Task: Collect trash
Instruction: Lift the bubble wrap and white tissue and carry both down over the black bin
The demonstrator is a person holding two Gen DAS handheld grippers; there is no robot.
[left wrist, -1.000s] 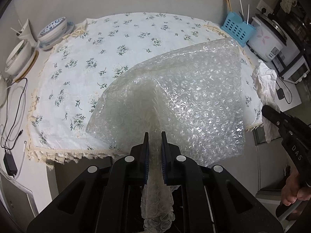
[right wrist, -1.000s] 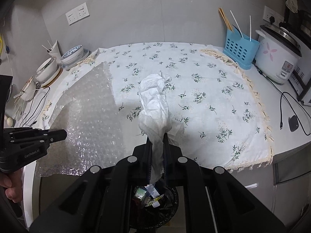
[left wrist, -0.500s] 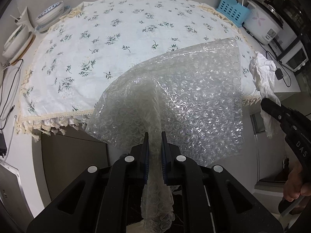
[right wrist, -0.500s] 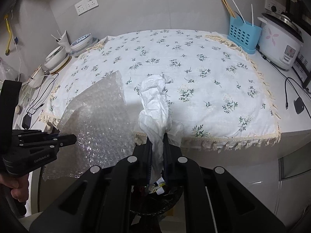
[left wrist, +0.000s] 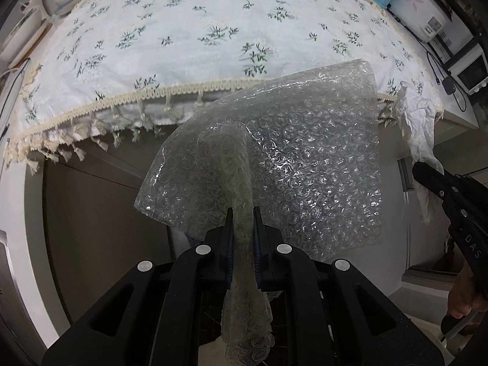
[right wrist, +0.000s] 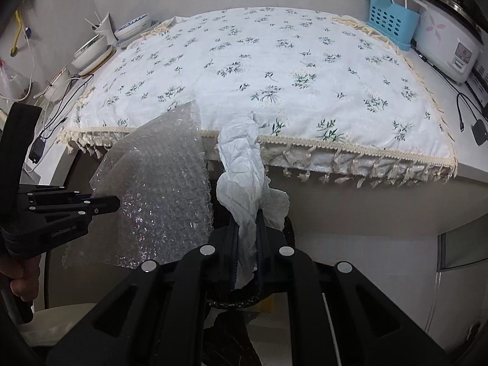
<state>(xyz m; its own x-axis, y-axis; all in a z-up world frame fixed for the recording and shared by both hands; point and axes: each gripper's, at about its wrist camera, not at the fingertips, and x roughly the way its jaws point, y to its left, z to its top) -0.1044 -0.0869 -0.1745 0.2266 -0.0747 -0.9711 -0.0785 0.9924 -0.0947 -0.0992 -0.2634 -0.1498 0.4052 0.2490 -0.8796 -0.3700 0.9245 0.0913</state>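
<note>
Left gripper [left wrist: 243,213] clamps one bubble wrap sheet [left wrist: 305,167]; right gripper [right wrist: 246,216] clamps one tissue [right wrist: 244,164].

Your counter, away from the trash

You can see a white cloth [right wrist: 274,70] with small green flowers and a fringe lying over the counter [right wrist: 475,164]. At the back right, a blue basket [right wrist: 392,23] stands just beside a white rice cooker [right wrist: 448,42]. At the back left, bowls [right wrist: 94,52] are stacked near a cup [right wrist: 105,29], with black wires [right wrist: 58,113] close by.
</note>
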